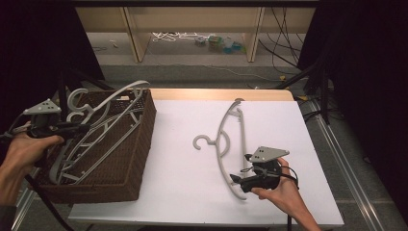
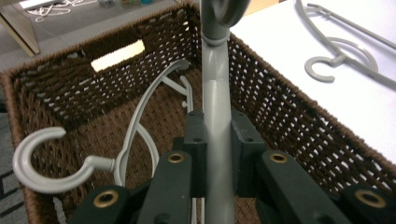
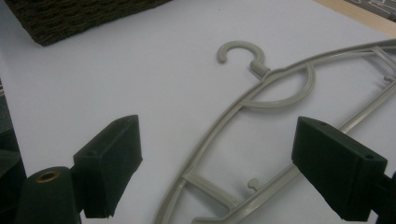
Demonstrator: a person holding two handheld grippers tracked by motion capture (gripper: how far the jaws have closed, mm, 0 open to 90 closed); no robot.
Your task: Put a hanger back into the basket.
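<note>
Over the basket (image 1: pixel 139 144), left gripper (image 2: pixel 218 135) clamping a hanger (image 2: pixel 217 93), right gripper (image 3: pixel 217 163) spread wide

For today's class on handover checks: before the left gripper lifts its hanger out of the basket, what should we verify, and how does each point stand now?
1. Left gripper clamped on its hanger: ok, the pads press the grey bar from both sides.
2. Held hanger free of the other hanger in the basket: cannot tell, they overlap in the high view.
3. Basket steady on the table: ok, it sits flat at the left edge.
4. Right gripper clear of the hanger on the table: ok, jaws open, pads not touching it.
5. Landing space on the table: ok, bare white surface lies between basket and table hanger.
</note>
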